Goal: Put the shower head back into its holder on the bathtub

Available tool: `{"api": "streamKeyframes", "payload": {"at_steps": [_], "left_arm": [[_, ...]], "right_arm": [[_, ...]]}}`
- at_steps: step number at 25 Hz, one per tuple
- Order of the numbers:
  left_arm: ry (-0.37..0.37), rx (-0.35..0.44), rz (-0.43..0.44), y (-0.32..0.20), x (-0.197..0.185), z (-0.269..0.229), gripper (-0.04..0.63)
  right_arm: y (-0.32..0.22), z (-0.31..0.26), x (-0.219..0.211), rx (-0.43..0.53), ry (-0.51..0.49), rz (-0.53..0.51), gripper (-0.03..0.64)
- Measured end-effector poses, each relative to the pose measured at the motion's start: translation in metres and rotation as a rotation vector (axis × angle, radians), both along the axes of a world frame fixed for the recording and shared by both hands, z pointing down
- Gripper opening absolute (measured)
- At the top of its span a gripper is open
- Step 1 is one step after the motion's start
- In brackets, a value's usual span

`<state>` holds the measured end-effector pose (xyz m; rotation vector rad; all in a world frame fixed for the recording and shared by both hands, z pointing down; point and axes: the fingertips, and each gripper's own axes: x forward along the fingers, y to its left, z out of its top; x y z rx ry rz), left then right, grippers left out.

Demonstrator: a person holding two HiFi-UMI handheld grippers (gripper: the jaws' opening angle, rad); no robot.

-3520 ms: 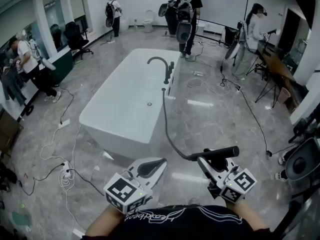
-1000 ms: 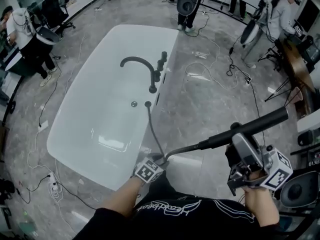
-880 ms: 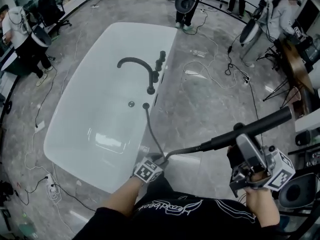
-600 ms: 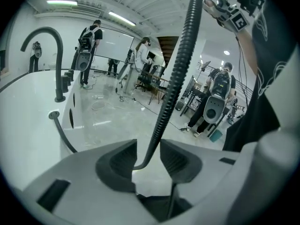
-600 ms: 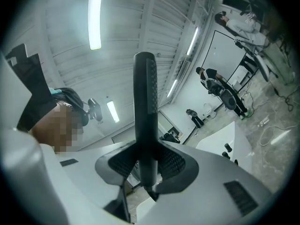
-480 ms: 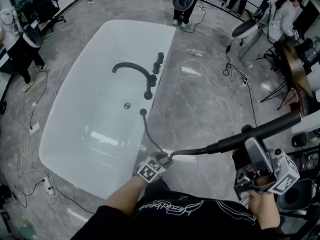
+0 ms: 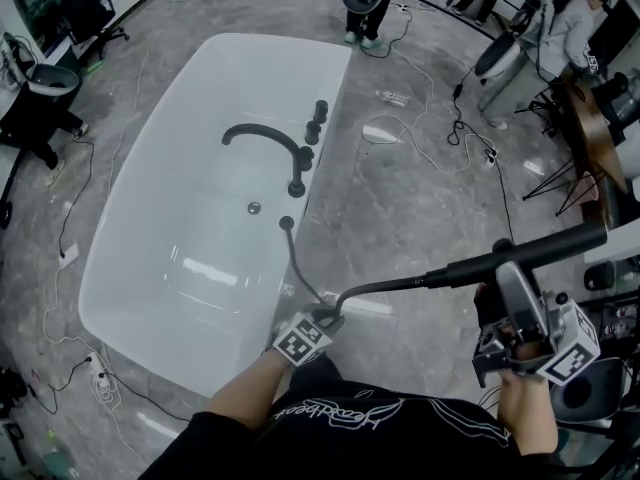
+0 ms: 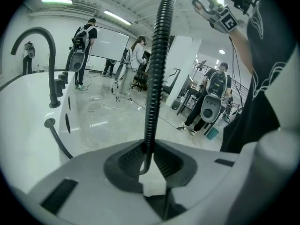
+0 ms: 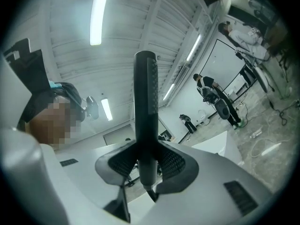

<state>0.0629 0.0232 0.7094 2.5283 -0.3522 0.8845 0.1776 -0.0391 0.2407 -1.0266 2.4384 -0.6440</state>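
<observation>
Head view: shower head [image 7: 550, 246] outside bathtub [image 7: 120, 218], 4 o'clock of faucet [image 7: 265, 138], aloft in right gripper [image 7: 500, 273]. Not yet in holder. Left gripper [image 7: 326, 319] on hose [image 7: 298, 268].

Left gripper view: fingers [image 8: 126, 161] have just been closing, now pinching hose.

Right gripper view: fingers [image 9: 176, 165] clamped on shower head. Left to do, by my reading: carry over, seat.

1 bathtub [image 7: 190, 168], 1 faucet [image 7: 266, 137], 1 shower head [image 7: 540, 251], 1 hose [image 7: 395, 284]; 2 grippers: left gripper [image 7: 327, 318], right gripper [image 7: 502, 276]

left tool [image 8: 149, 162], jaws just closing on ribbed hose [image 8: 157, 69], faucet [image 8: 52, 69] at left
</observation>
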Motion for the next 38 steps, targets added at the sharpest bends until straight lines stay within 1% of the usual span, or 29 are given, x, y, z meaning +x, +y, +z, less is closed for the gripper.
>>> {"api": "streamKeyframes", "payload": {"at_steps": [2,5,8,10,12,13,15,18,21,24,27,32,38], "left_arm": [[-0.014,-0.025,-0.015,0.002,-0.014,0.003,0.061],[-0.003,-0.064,-0.064,0.009,-0.035,-0.004,0.061],[-0.002,-0.068,-0.11,0.009,-0.057,-0.013,0.061],[0.001,-0.087,-0.175,0.003,-0.078,-0.018,0.061],[0.007,-0.114,-0.244,-0.005,-0.097,-0.028,0.061],[0.011,-0.115,-0.27,-0.01,-0.103,-0.035,0.061],[0.011,-0.089,-0.316,-0.024,-0.114,-0.05,0.061],[0.018,-0.039,-0.4,-0.05,-0.13,-0.078,0.061],[0.025,-0.005,-0.473,-0.077,-0.143,-0.111,0.061],[0.039,0.038,-0.517,-0.101,-0.155,-0.146,0.061],[0.059,0.099,-0.52,-0.118,-0.162,-0.181,0.061],[0.093,0.19,-0.515,-0.149,-0.17,-0.234,0.061],[0.112,0.278,-0.487,-0.18,-0.171,-0.281,0.061]], "right_arm": [[-0.008,0.012,0.012,-0.005,0.075,0.056,0.137],[-0.013,0.031,0.03,-0.03,0.174,0.138,0.137],[-0.015,0.054,0.046,-0.059,0.287,0.199,0.137],[-0.019,0.075,0.052,-0.089,0.38,0.244,0.137],[-0.021,0.097,0.054,-0.132,0.452,0.272,0.137],[-0.021,0.106,0.053,-0.149,0.476,0.275,0.137],[-0.018,0.118,0.051,-0.168,0.509,0.272,0.137],[-0.014,0.129,0.043,-0.184,0.524,0.251,0.137],[-0.013,0.137,0.035,-0.192,0.532,0.216,0.137],[-0.016,0.145,0.031,-0.202,0.557,0.191,0.137],[-0.015,0.151,0.03,-0.209,0.563,0.192,0.135],[-0.018,0.145,0.021,-0.201,0.539,0.181,0.135],[-0.031,0.13,0.015,-0.178,0.521,0.191,0.135]]}}
